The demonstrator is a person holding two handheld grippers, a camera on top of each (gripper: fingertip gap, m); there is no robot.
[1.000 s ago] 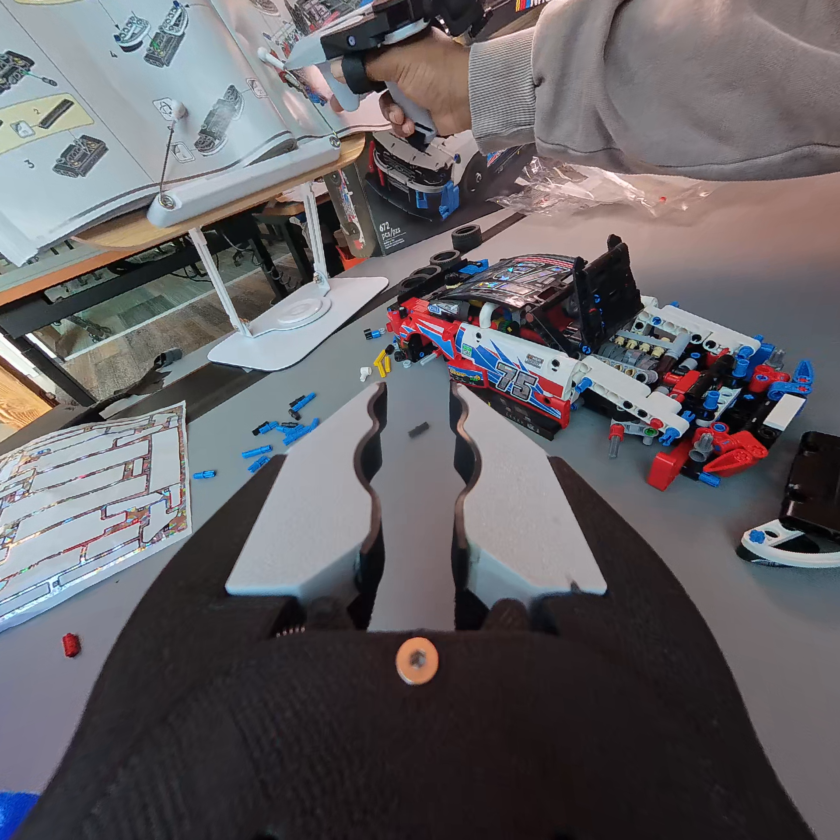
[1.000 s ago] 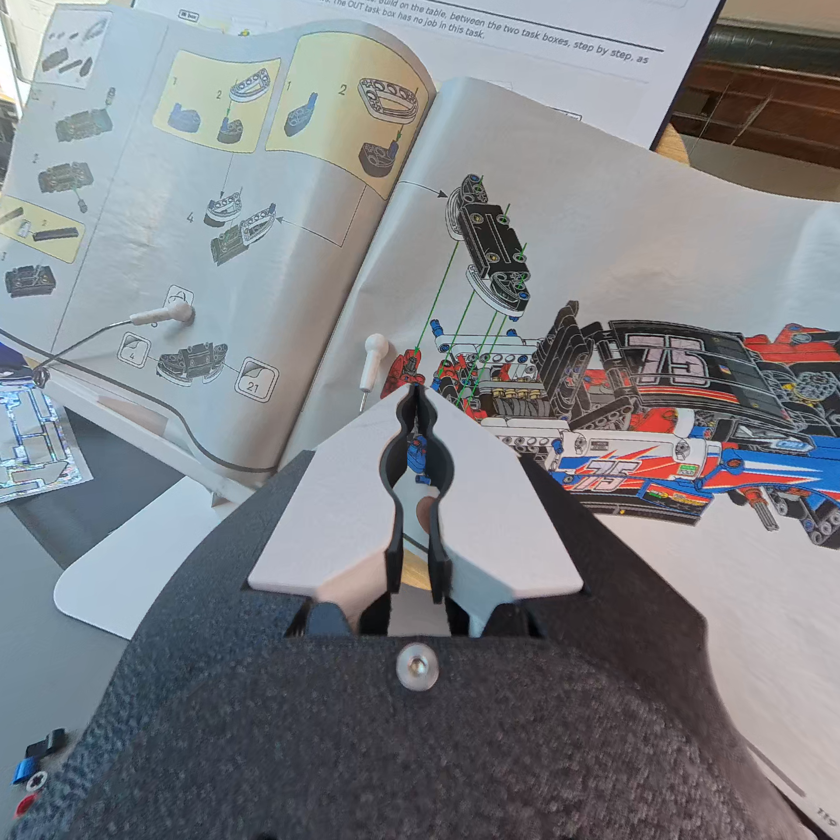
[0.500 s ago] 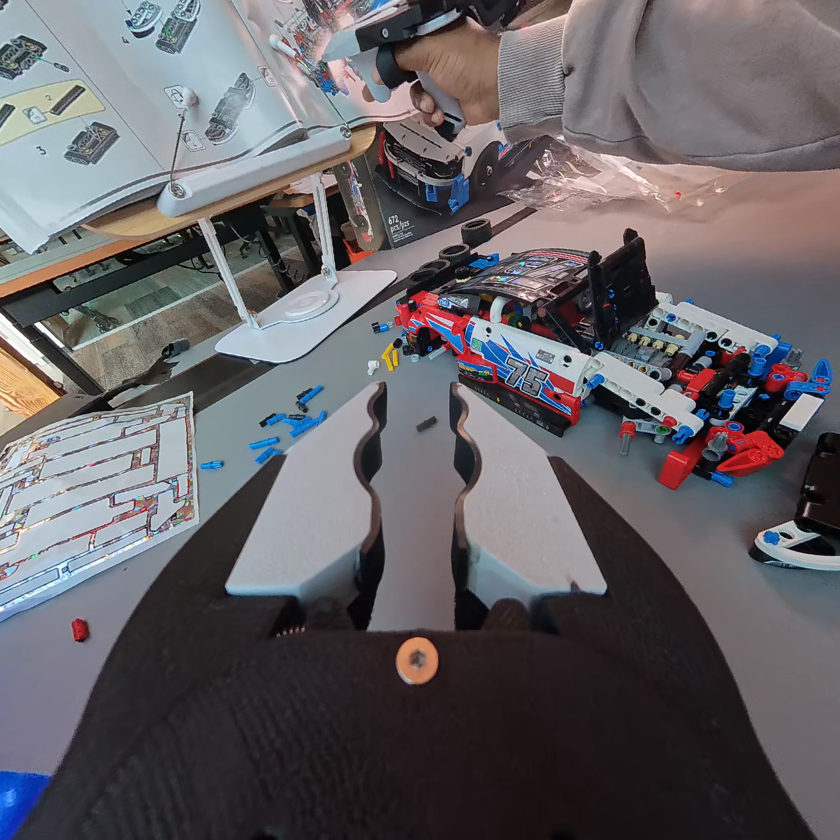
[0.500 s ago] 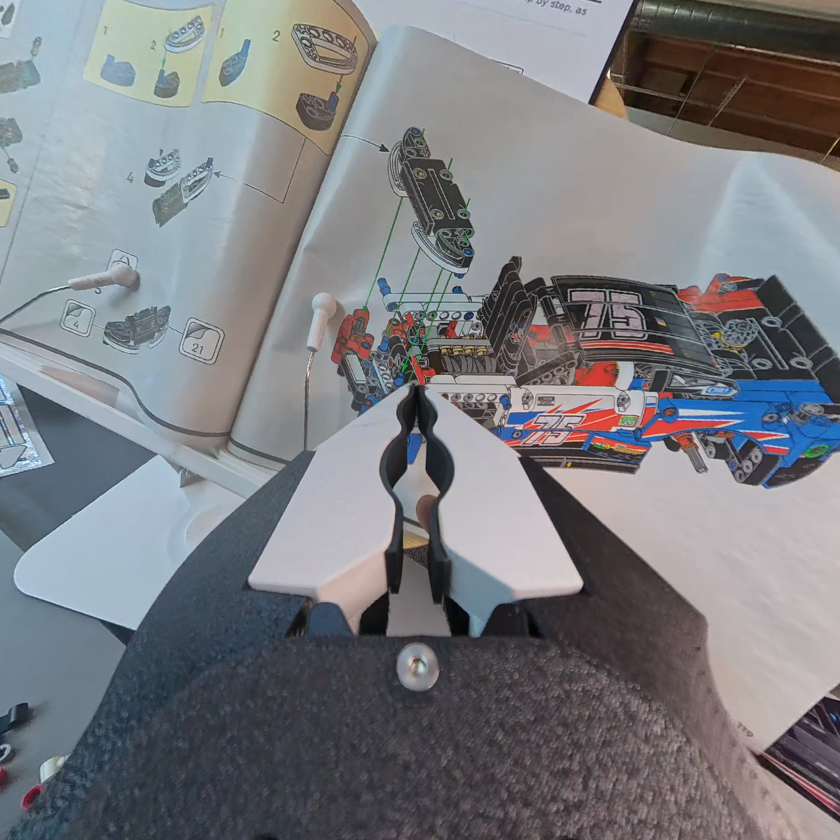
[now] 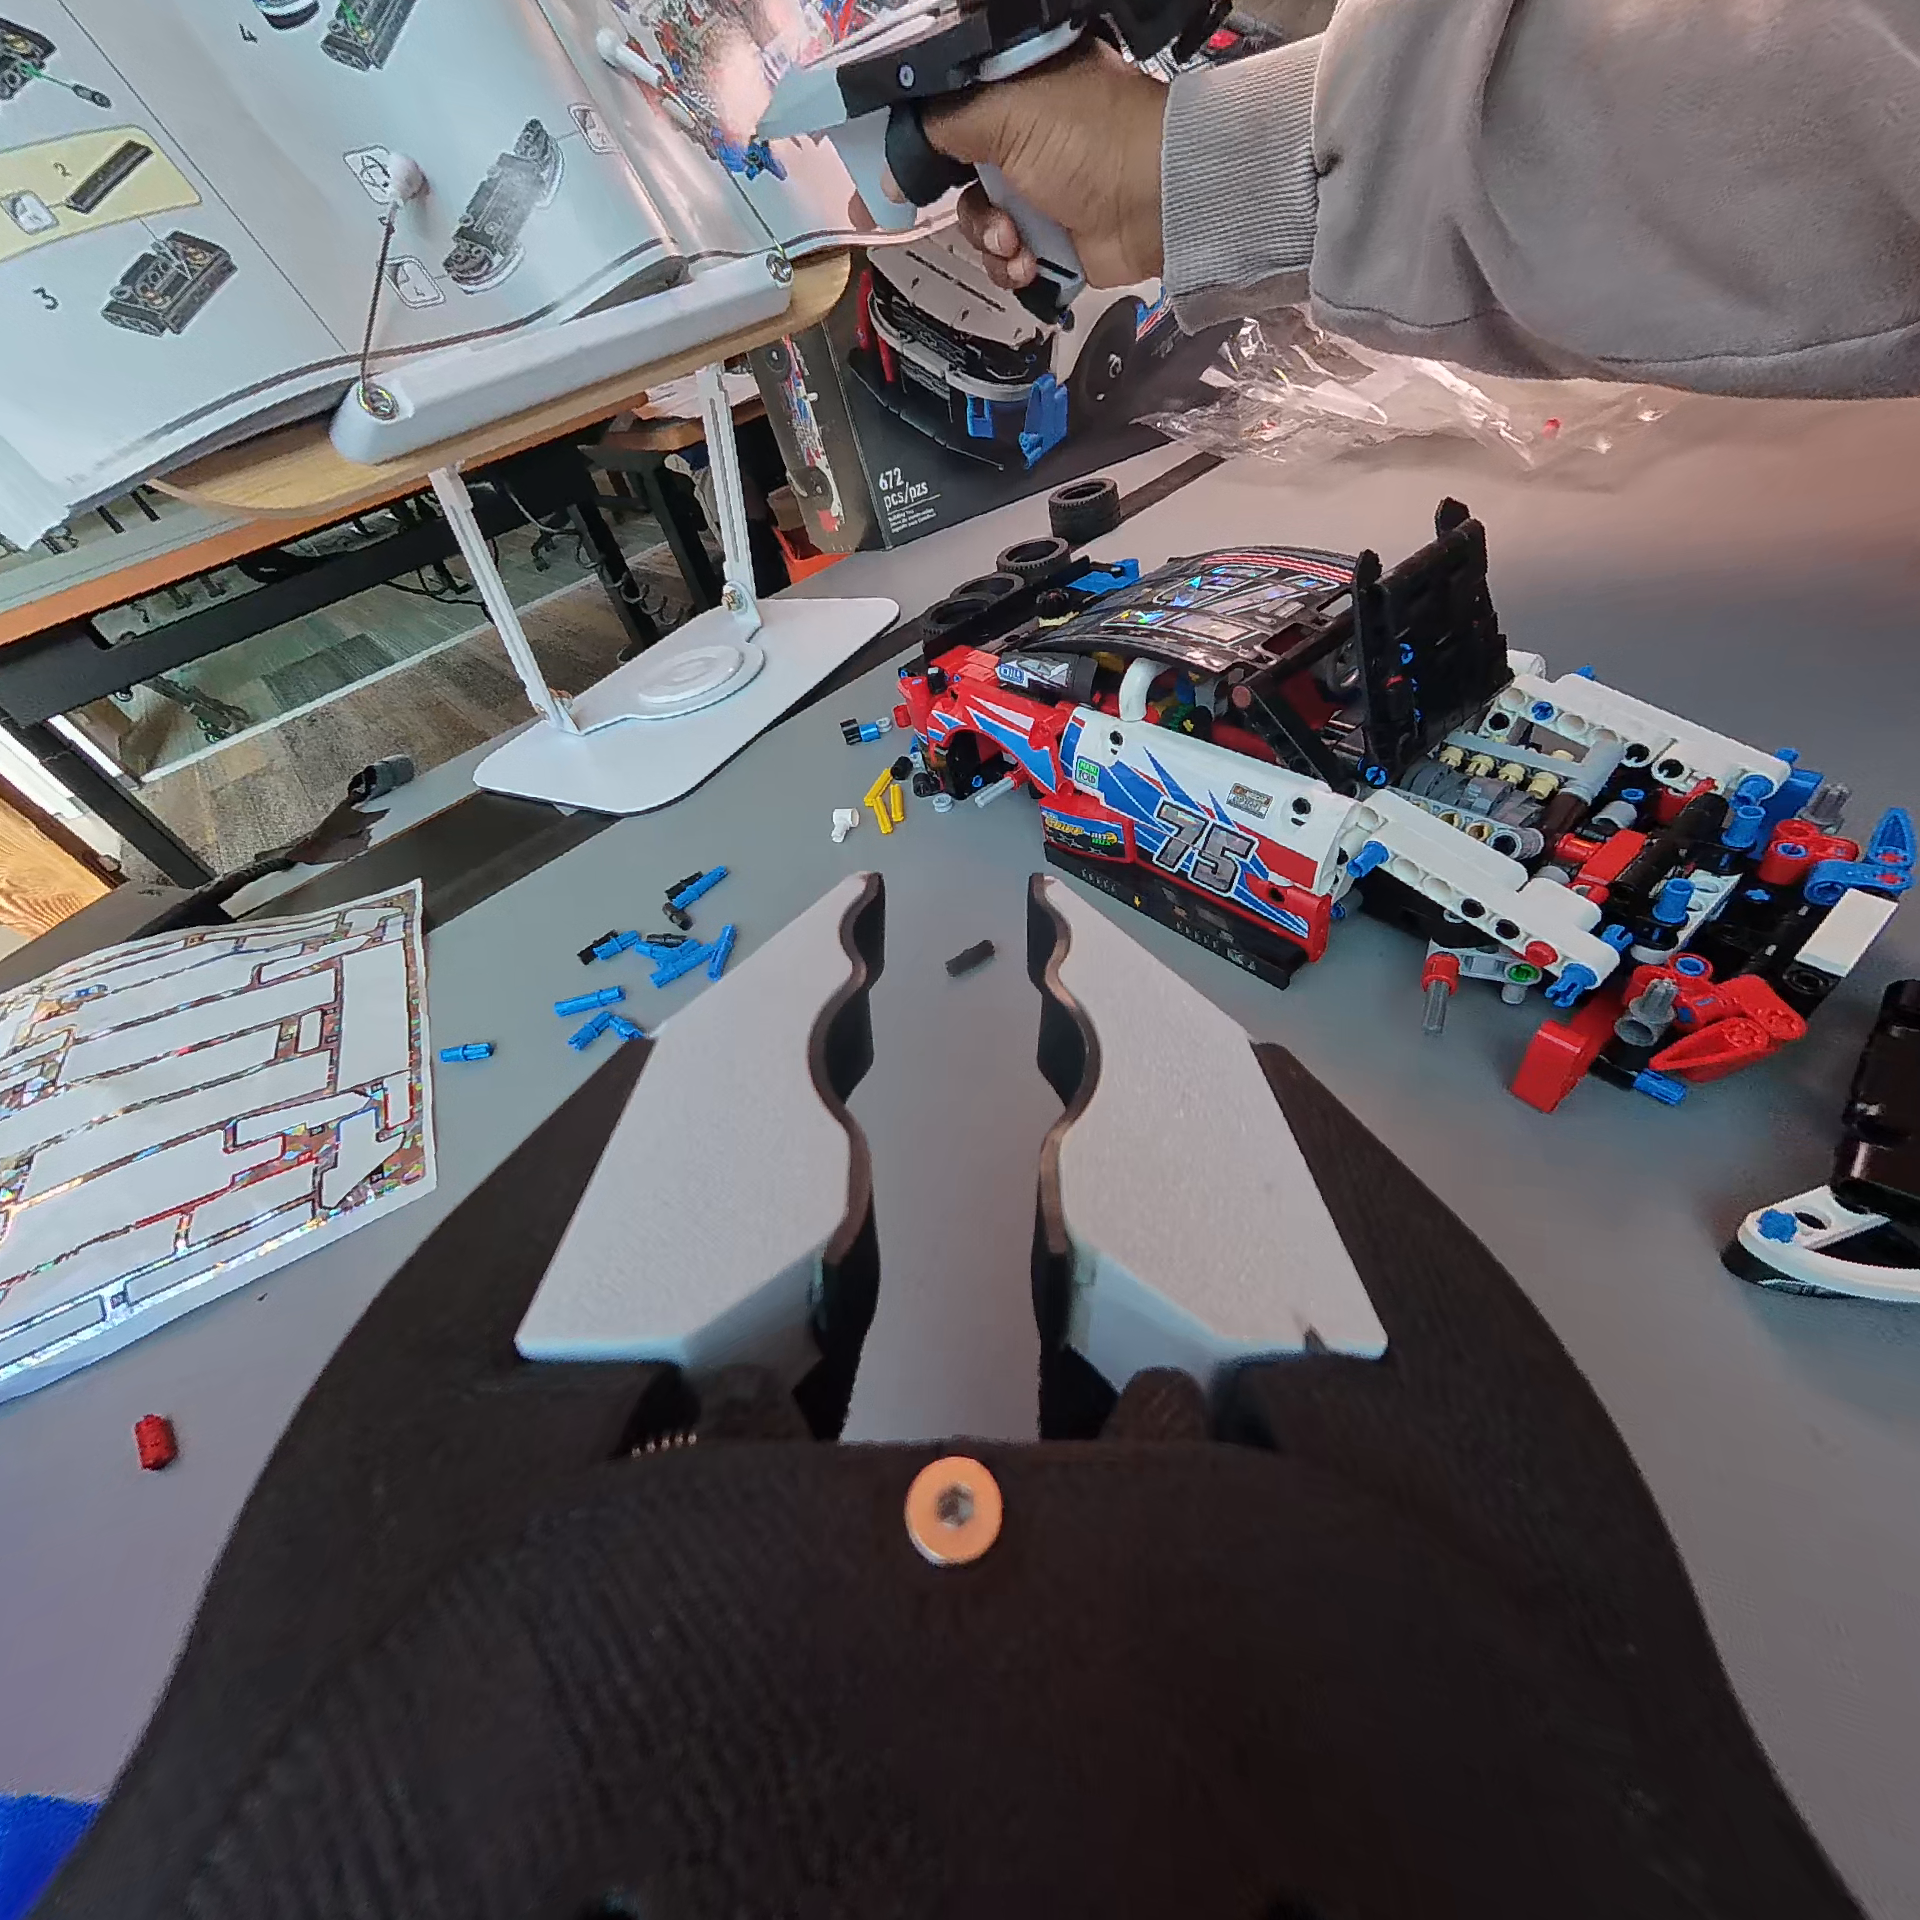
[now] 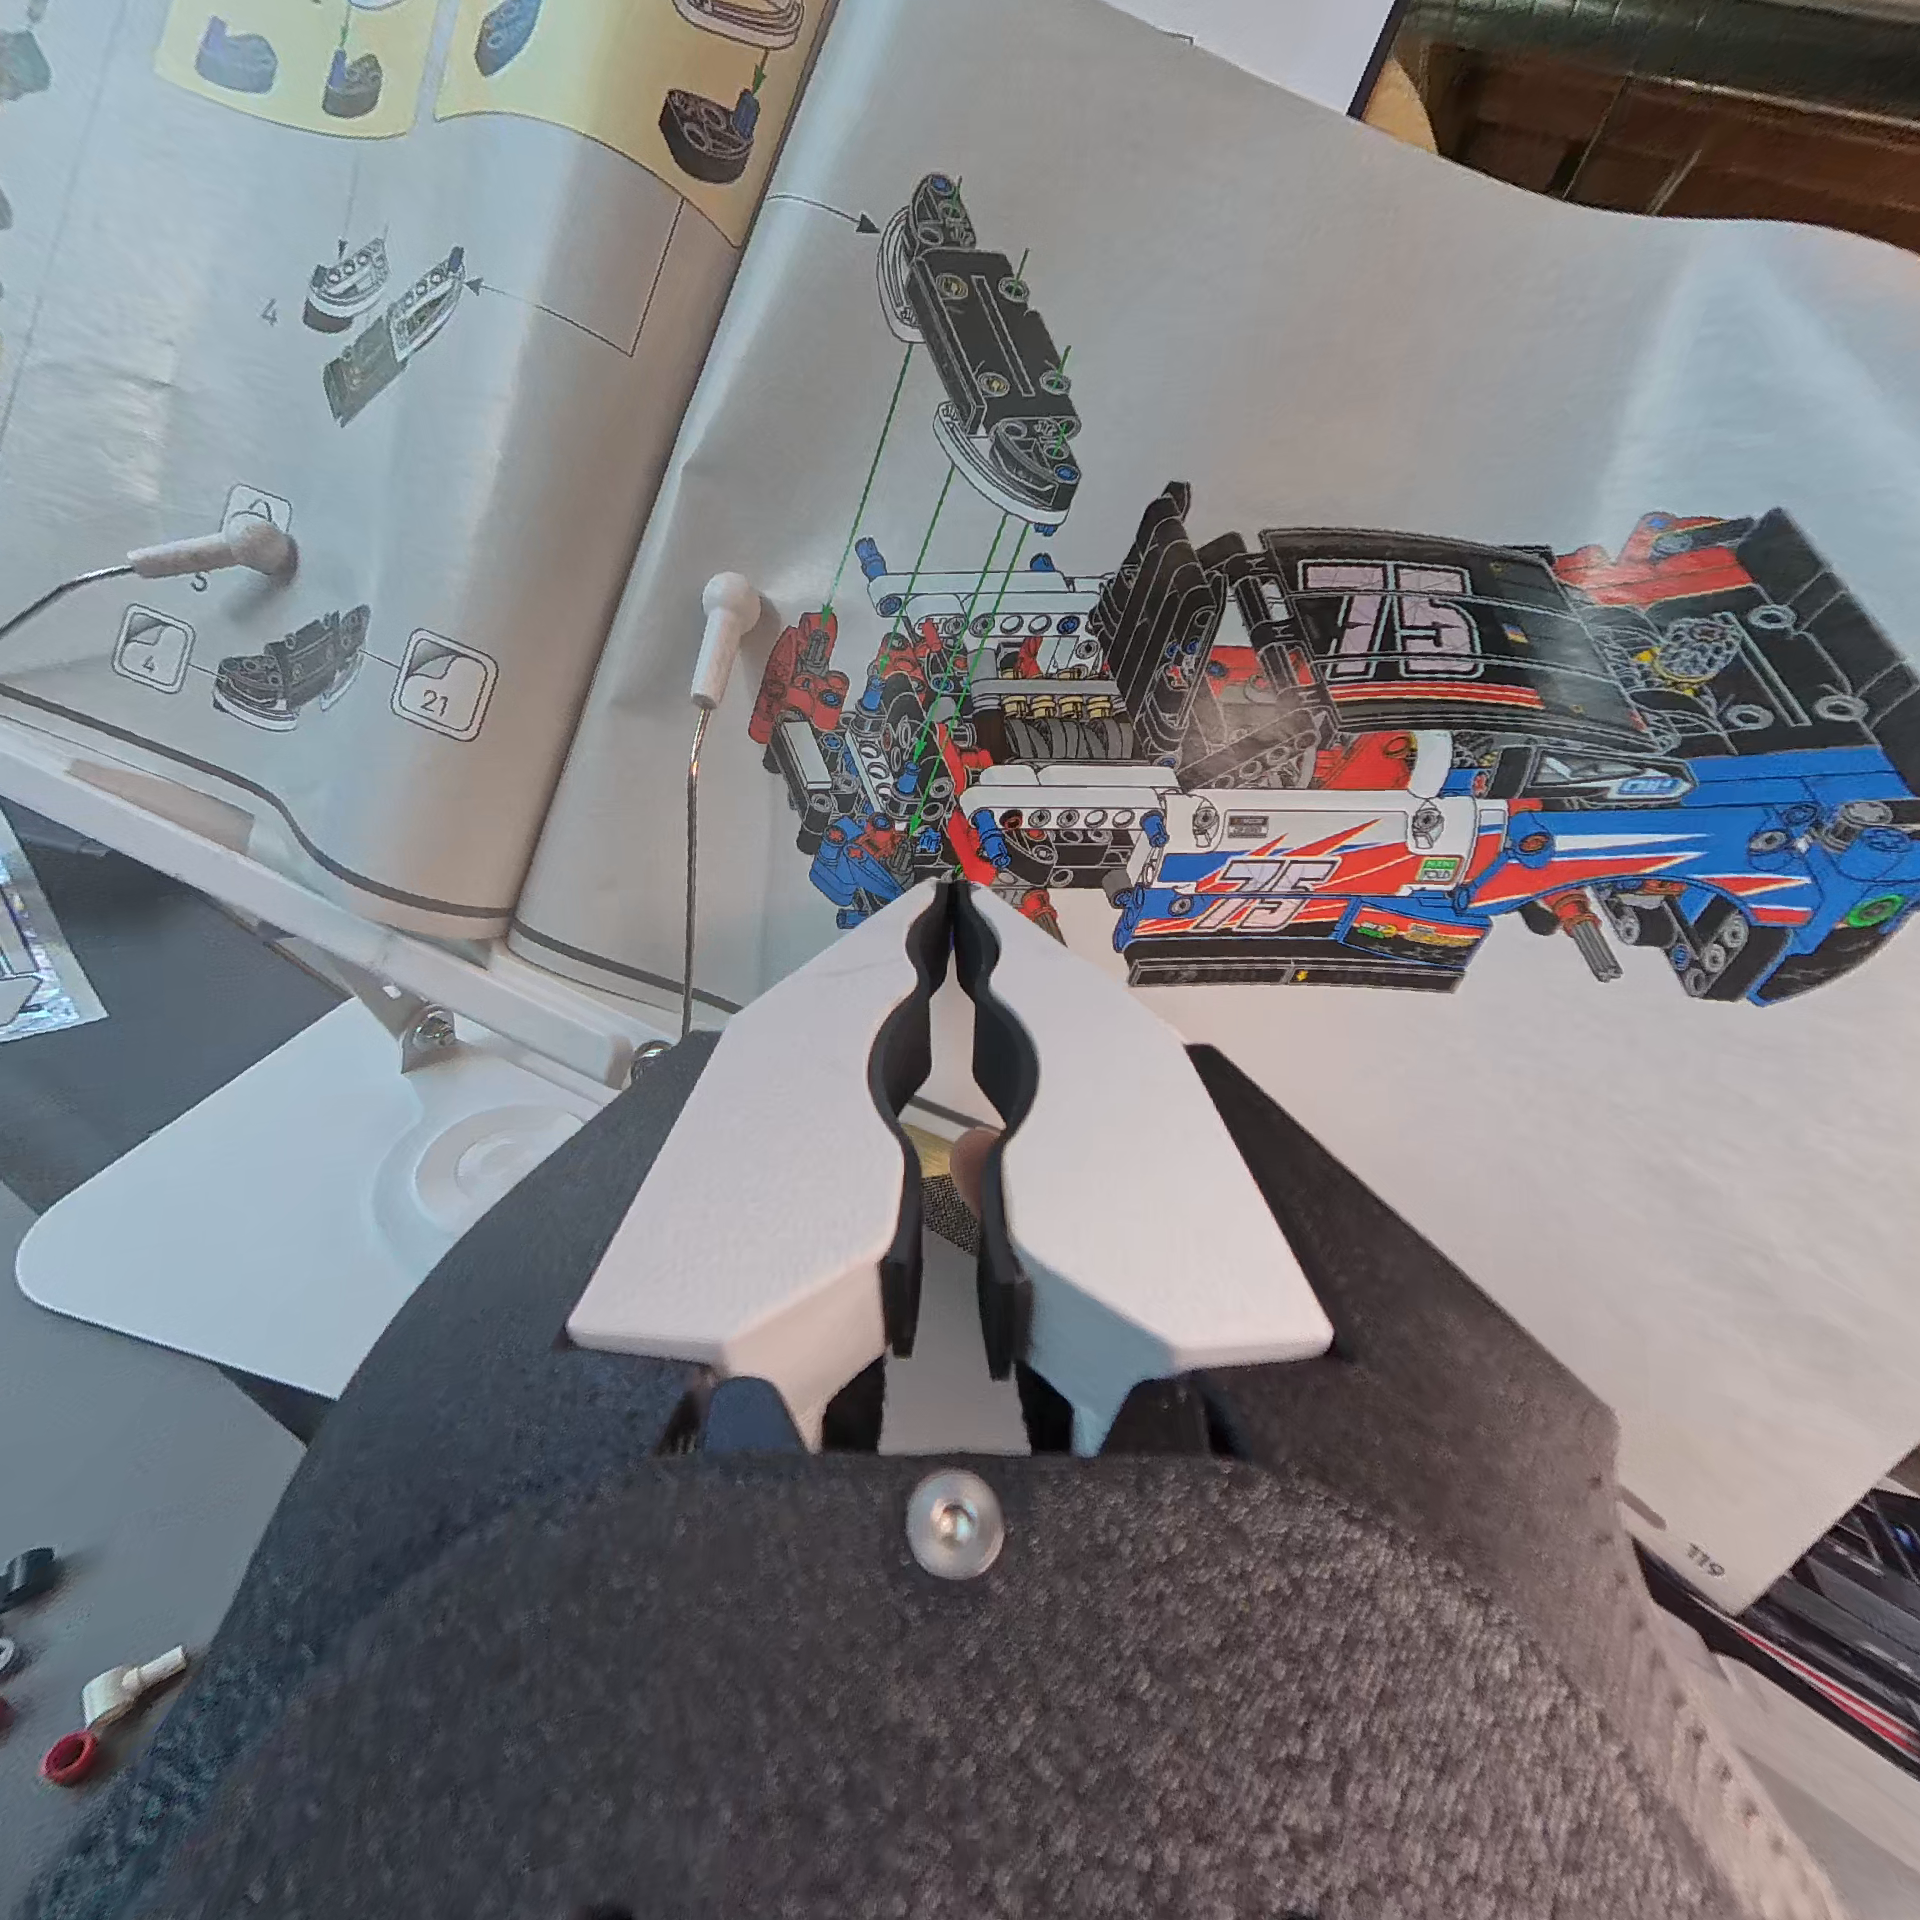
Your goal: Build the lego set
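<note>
The left claw (image 5: pixel 954 914) hovers over the grey table (image 5: pixel 1455 1558) with its fingers spread and nothing between them; a small black pin (image 5: pixel 969 957) lies on the table seen through the gap, as it did a second ago. The part-built lego car (image 5: pixel 1299 790) sits toward the table's far right side, unmoved, with blue pins (image 5: pixel 665 956) scattered beside it nearer the left edge and a sticker sheet (image 5: pixel 197 1091) at the left edge. A small black-and-white sub-assembly (image 5: pixel 1860 1195) rests at the right edge.

The right claw (image 6: pixel 953 896) is pressed together at the tips and grips nothing. It points at the open instruction booklet (image 6: pixel 1351 312) on its white stand (image 6: pixel 260 1195) at the table's far edge. Compared with a second ago, it has slid rightward and lower across the page, so its tips now sit just below the printed car's rear end instead of near the page fold. In the left wrist view, the hand (image 5: pixel 1049 177) holding it has likewise shifted right.
</note>
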